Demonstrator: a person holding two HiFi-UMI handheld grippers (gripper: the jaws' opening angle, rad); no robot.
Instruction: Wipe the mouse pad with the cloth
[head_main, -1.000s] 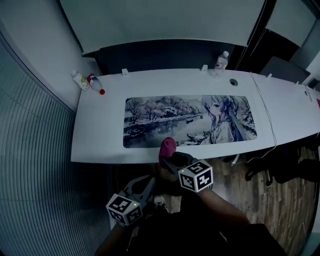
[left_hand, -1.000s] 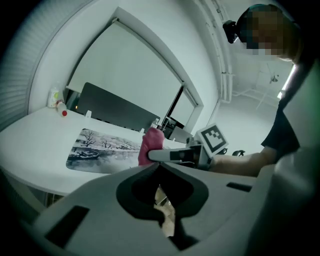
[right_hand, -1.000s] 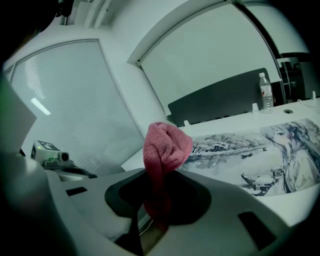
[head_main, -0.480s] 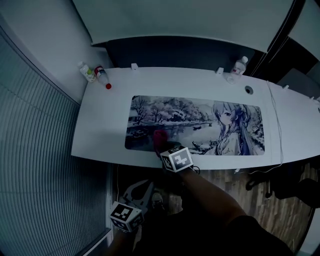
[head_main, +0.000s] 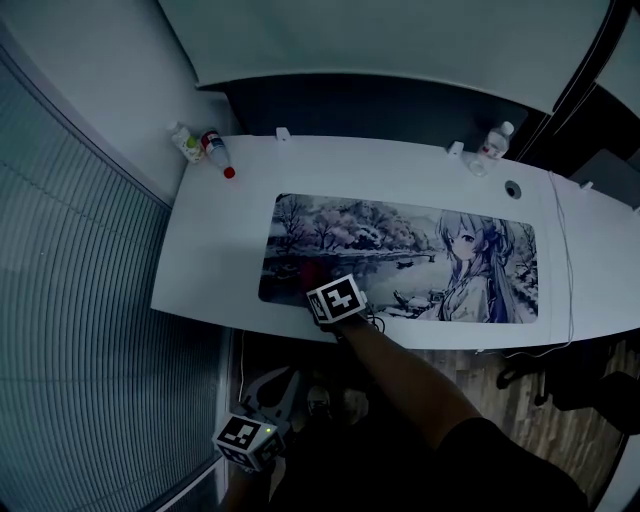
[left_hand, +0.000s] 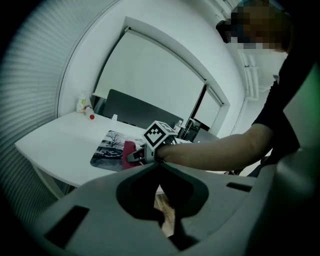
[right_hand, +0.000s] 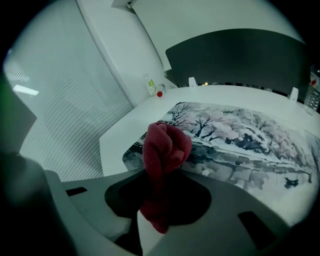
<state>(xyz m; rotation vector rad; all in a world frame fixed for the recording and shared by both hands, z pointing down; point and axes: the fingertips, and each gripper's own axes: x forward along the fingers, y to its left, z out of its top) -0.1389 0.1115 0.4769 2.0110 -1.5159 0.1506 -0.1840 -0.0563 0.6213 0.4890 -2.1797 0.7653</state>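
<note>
The long mouse pad (head_main: 400, 250), printed with a winter landscape and an anime girl, lies across the white desk (head_main: 210, 260). My right gripper (head_main: 318, 280) is shut on a bunched red cloth (head_main: 313, 271), which rests on the pad's near left part. In the right gripper view the red cloth (right_hand: 166, 145) bulges out of my right gripper (right_hand: 161, 170), just above the mouse pad (right_hand: 240, 135). My left gripper (head_main: 288, 378) hangs below the desk edge with nothing in it and its jaws close together. The left gripper view shows my left gripper (left_hand: 162, 212) over wooden floor, and the red cloth (left_hand: 129, 151) on the mouse pad (left_hand: 107, 150).
Two small bottles (head_main: 212, 150) stand at the desk's back left corner and a water bottle (head_main: 492, 143) at the back right. A white cable (head_main: 566, 270) runs down the desk's right side. A ribbed wall (head_main: 80, 330) closes the left. A dark panel stands behind the desk.
My right gripper has carried the cloth from the desk's front edge up onto the pad's near left part. The left gripper stays low under the desk.
</note>
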